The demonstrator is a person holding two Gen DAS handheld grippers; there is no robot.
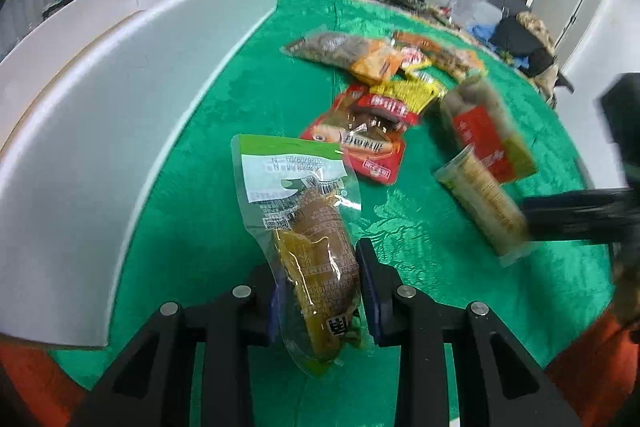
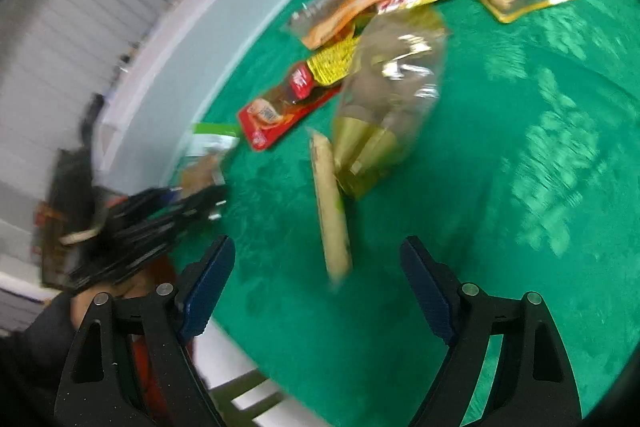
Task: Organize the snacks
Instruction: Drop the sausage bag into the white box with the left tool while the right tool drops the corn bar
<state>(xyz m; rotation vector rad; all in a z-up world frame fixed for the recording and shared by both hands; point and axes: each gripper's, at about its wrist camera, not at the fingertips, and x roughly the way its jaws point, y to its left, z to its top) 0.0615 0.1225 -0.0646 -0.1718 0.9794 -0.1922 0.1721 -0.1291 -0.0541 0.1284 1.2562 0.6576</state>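
Observation:
My left gripper is shut on a clear snack packet with a green top, which holds a brown piece and is held above the green cloth. Further ahead lies a pile of red, yellow and orange snack packets. My right gripper is open over the cloth. The near end of a long pale packet shows between its wide-apart fingers, which do not touch it. Behind that lies a clear bag of brown snacks. The right gripper appears blurred at the right edge of the left wrist view.
A long white box wall curves along the left of the cloth. Chairs, dark clothing and bags sit beyond the far table edge. An orange sleeve shows at the lower right. Green cloth lies bare to the right of the snacks.

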